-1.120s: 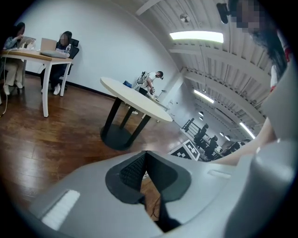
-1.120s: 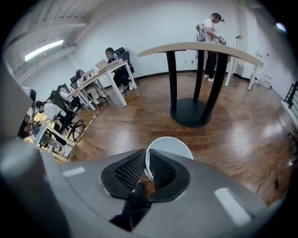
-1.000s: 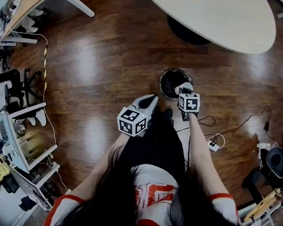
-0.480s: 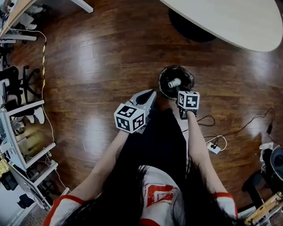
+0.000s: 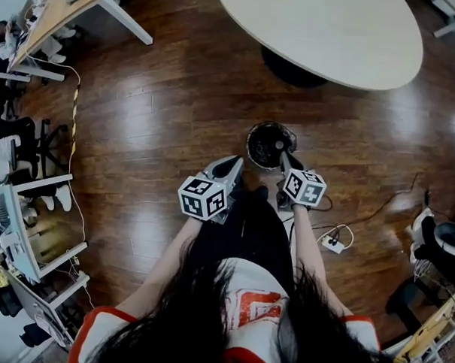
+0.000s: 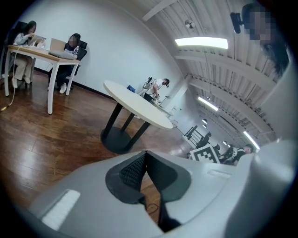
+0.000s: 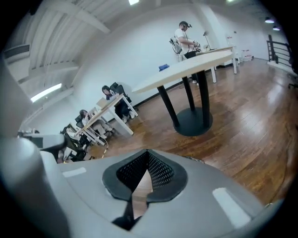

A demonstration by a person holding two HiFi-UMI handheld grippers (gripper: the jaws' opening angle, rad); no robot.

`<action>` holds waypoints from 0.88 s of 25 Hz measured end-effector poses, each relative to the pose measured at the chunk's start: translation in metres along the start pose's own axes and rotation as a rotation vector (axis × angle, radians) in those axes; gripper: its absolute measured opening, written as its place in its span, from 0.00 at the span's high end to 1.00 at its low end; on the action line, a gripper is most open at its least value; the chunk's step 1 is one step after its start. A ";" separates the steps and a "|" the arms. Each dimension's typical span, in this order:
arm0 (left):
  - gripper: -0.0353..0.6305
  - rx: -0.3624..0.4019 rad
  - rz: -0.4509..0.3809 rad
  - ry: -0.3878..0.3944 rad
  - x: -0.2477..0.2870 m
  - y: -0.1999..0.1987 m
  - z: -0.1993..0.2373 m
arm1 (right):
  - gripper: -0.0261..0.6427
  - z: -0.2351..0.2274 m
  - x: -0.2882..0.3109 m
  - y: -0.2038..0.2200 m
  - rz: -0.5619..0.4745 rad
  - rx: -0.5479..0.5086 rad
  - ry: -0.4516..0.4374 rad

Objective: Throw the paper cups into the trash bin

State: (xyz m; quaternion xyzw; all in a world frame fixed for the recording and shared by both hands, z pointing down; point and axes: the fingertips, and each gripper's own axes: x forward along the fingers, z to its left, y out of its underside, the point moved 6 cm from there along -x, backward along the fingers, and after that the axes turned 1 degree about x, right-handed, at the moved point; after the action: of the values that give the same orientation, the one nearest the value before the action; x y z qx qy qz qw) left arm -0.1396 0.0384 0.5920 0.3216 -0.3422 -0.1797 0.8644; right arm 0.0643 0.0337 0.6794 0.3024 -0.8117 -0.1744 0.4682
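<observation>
Where right gripper [image 5: 286, 158] tips over trash bin [image 5: 261, 133] near rim, jaws together, empty; left gripper [image 5: 232, 167] just beside bin, jaws together, empty.

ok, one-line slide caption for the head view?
Head view: left hand-held gripper and right hand-held gripper, both shut and empty, by the black trash bin on a wood floor.

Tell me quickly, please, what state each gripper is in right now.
Left gripper: jaws closed, holding nothing.
Right gripper: jaws closed, holding nothing.
</observation>
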 end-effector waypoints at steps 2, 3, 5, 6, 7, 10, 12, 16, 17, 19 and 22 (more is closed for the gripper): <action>0.95 0.006 -0.012 0.016 0.001 -0.007 -0.009 | 0.96 0.012 -0.017 -0.015 -0.057 0.024 -0.021; 0.95 0.011 -0.020 0.024 0.001 -0.011 -0.014 | 0.96 0.018 -0.026 -0.023 -0.088 0.036 -0.032; 0.95 0.019 -0.037 0.040 0.002 -0.019 -0.022 | 0.96 0.030 -0.043 -0.037 -0.150 0.064 -0.056; 0.95 0.021 -0.045 0.050 0.001 -0.024 -0.027 | 0.96 0.036 -0.052 -0.043 -0.177 0.077 -0.068; 0.95 0.023 -0.053 0.062 0.000 -0.029 -0.032 | 0.96 0.041 -0.061 -0.048 -0.200 0.088 -0.079; 0.95 0.039 -0.082 0.103 -0.002 -0.049 -0.049 | 0.96 0.055 -0.083 -0.066 -0.246 0.106 -0.113; 0.95 0.050 -0.110 0.126 -0.004 -0.064 -0.059 | 0.96 0.064 -0.095 -0.078 -0.278 0.100 -0.129; 0.95 0.066 -0.153 0.153 -0.008 -0.087 -0.073 | 0.96 0.077 -0.112 -0.100 -0.354 0.087 -0.135; 0.95 0.071 -0.158 0.158 -0.010 -0.091 -0.075 | 0.96 0.079 -0.115 -0.104 -0.366 0.091 -0.140; 0.95 0.075 -0.166 0.167 -0.012 -0.096 -0.078 | 0.96 0.084 -0.120 -0.110 -0.383 0.103 -0.155; 0.95 0.065 -0.175 0.179 -0.012 -0.100 -0.080 | 0.96 0.088 -0.125 -0.116 -0.401 0.110 -0.166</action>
State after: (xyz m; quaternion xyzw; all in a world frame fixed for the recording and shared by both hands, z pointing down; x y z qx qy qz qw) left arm -0.1009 0.0066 0.4735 0.3928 -0.2400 -0.2136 0.8617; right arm 0.0735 0.0283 0.4877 0.4674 -0.7795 -0.2438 0.3384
